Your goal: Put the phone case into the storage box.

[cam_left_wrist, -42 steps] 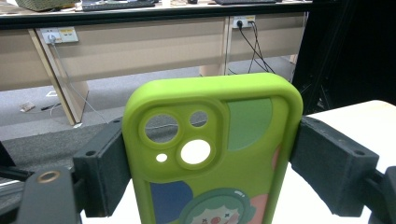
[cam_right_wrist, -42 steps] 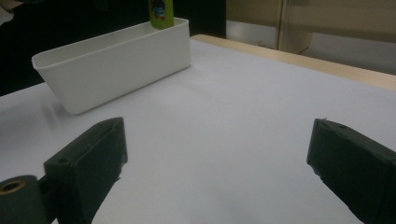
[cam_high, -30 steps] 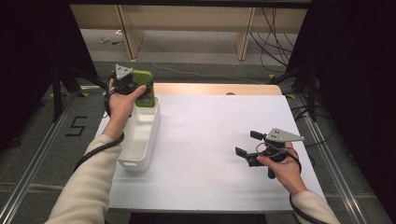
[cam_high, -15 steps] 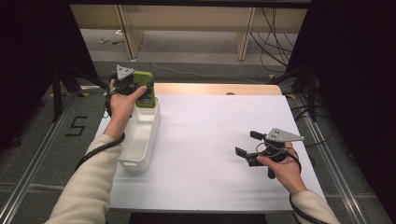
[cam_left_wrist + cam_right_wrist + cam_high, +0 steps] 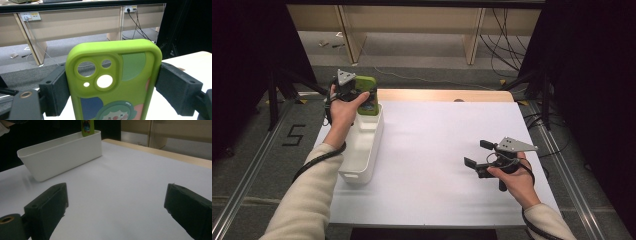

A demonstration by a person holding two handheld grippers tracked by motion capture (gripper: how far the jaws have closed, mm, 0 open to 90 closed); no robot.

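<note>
Left gripper [image 5: 112, 82] clamps a lime-green rubbery phone case [image 5: 113, 82] with cartoon clown print, no readable writing; right gripper [image 5: 115, 212] jaws apart.

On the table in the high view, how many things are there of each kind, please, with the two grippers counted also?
Green phone case: 1
White bin: 1
Grippers: 2, the left gripper and the right gripper
Total: 4

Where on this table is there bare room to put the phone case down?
Bare white tabletop runs from the long white plastic bin across to the open right gripper. It is crowded only at the bin's far end, where the left gripper clamps the green phone case.
</note>
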